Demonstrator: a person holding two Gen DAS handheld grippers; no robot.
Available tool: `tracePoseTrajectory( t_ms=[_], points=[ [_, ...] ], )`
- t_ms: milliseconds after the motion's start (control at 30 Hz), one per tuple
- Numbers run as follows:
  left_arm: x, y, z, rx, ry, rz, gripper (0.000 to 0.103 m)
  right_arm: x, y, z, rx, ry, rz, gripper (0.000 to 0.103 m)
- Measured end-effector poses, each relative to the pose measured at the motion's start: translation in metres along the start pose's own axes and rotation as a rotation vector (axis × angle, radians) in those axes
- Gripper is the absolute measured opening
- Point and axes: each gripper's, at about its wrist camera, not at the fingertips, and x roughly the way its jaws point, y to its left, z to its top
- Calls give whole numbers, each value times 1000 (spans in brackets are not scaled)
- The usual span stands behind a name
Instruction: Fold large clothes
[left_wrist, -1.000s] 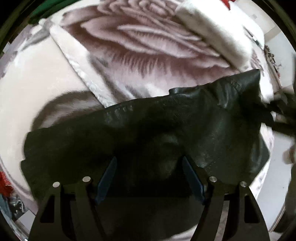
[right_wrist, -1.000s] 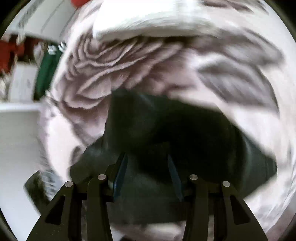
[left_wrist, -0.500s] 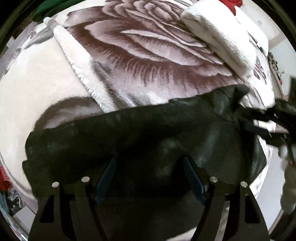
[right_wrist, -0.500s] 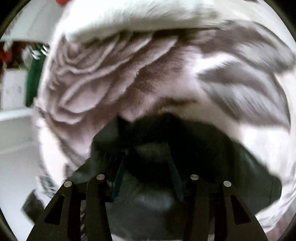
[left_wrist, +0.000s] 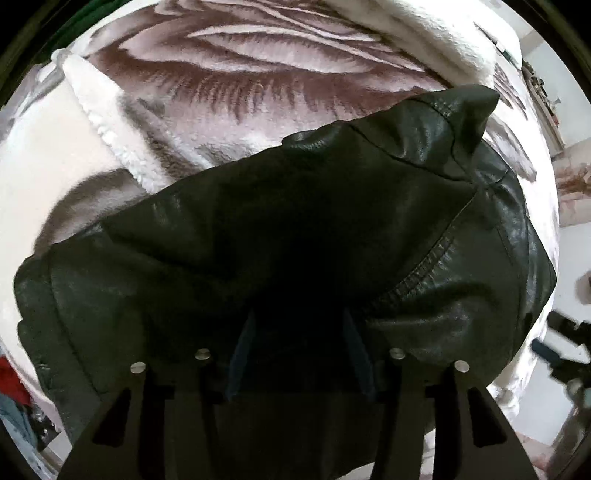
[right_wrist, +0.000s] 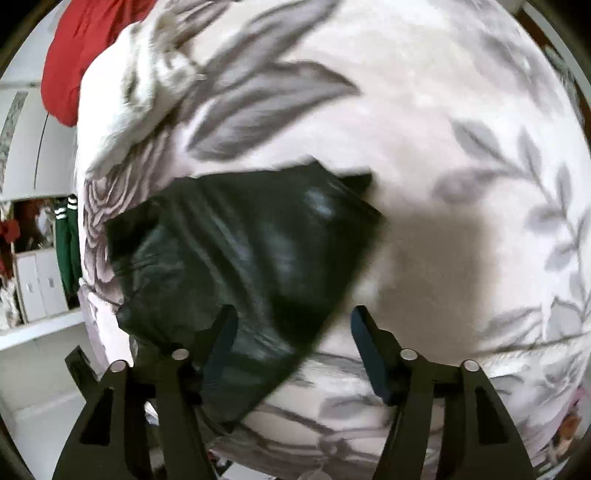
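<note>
One red cloth (right_wrist: 79, 55) in right view only; jacket (left_wrist: 280, 236) fills left.

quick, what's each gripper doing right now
left gripper: jaws closing around a fold of the black leather jacket.
right gripper: jaws opening, nothing gripped, jacket lying below.
</note>
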Motion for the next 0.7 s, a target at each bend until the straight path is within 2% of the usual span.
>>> tracePoseTrajectory(
  t_ms=[67, 200, 300, 400, 467, 500, 567, 600, 700],
  points=[
    [1, 3, 0, 2, 4, -10, 48, 18, -15, 1, 23, 16, 77, 74],
    [5, 10, 3, -7, 9, -34, 50, 60, -30, 14, 64, 37, 294, 77],
    [6, 15, 5, -2, 11, -45, 50, 80, -31, 30, 77, 30, 401, 80],
    [8, 21, 4, -6, 4, -59, 50, 88, -20, 42, 67, 20, 456, 80],
    [7, 25, 2, -10, -8, -60, 50, 87, -8, 45, 25, 10, 436, 80],
    [9, 26, 1, -13, -13, -60, 50, 88, -1, 46, 2, 5, 418, 77],
    [9, 29, -2, -23, -24, -63, 50, 87, 5, 45, -9, 0, 393, 42],
    [10, 25, -1, -27, -26, -64, 50, 84, 5, 44, 10, -2, 413, 35],
    [11, 28, -4, -31, -30, -82, 50, 59, 18, 32, -14, -48, 435, 30]
  ],
)
